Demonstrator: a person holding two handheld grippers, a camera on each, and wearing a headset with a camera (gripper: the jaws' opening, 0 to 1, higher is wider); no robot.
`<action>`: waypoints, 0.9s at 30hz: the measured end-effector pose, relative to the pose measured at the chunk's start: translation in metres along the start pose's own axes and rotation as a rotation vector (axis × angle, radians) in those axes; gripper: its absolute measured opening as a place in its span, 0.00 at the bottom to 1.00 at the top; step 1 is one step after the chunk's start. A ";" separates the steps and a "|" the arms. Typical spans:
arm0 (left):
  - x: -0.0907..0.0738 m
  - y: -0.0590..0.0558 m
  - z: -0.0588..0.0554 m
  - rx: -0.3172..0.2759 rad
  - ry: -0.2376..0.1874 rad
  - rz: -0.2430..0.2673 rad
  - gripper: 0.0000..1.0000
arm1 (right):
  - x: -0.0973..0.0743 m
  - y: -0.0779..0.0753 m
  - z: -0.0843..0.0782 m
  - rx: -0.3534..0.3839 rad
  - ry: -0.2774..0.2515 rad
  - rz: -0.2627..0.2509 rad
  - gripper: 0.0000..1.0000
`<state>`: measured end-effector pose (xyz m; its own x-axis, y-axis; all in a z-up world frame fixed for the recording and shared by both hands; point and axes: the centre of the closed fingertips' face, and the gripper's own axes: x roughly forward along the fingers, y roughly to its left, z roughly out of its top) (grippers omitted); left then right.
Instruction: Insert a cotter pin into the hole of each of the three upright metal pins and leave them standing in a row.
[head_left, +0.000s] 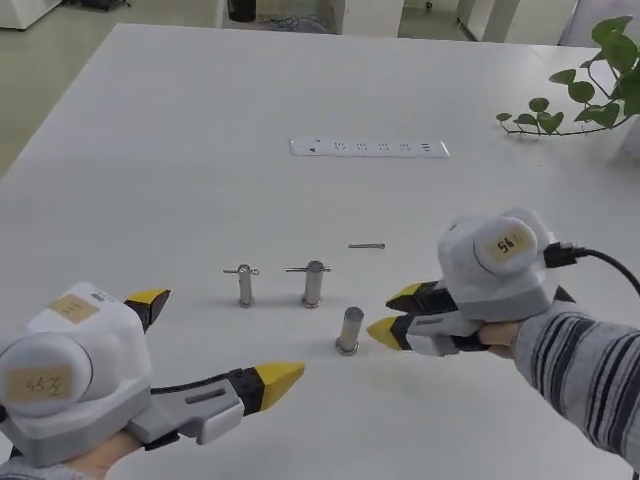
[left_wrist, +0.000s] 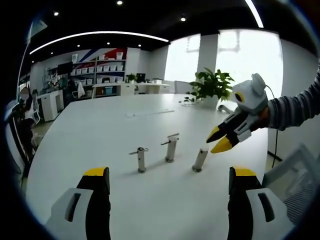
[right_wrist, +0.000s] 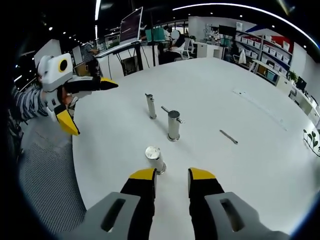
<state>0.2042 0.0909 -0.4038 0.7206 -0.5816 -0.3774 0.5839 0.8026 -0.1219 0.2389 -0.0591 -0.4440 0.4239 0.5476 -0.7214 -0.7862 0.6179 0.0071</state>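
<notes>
tabletop (head_left: 150, 150), white and broad, carries everything. left gripper (head_left: 213, 338) sits at 7 o'clock in the head view, jaws spread wide with nothing between them. right gripper (head_left: 392, 312) sits at 4 o'clock, jaws a narrow gap apart and empty. three upright metal pins stand between the two. bare pin (head_left: 349, 331) is just beside the right gripper's yellow tips, at their 9 o'clock, not touching. middle pin (head_left: 314, 283) and far-left pin (head_left: 245, 284) stand at its 11 and 10 o'clock, well apart from the left gripper's tips. the right gripper view looks down on the bare pin's flat round top, just past its own left jaw. the left gripper view shows all three pins side-on between its jaws. all are silvery cylinders. inserted cotter pins (head_left: 297, 268) cross the tops of the middle and far-left ones, pointing to 9 o'clock. loose cotter pin (head_left: 366, 245) lies flat at 12 o'clock of the bare pin.
</notes>
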 end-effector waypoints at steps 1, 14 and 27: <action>0.000 -0.001 0.000 0.001 0.001 -0.002 0.99 | 0.000 -0.004 0.001 -0.006 0.001 0.000 0.21; 0.005 0.001 0.006 -0.014 -0.017 -0.009 0.99 | 0.012 -0.062 0.009 -0.093 0.083 0.038 0.24; 0.010 0.007 0.005 -0.024 -0.008 -0.002 0.99 | 0.042 -0.092 0.019 -0.141 0.139 0.075 0.21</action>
<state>0.2175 0.0906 -0.4040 0.7227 -0.5839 -0.3699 0.5762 0.8045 -0.1441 0.3371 -0.0827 -0.4618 0.3034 0.5001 -0.8111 -0.8723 0.4883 -0.0253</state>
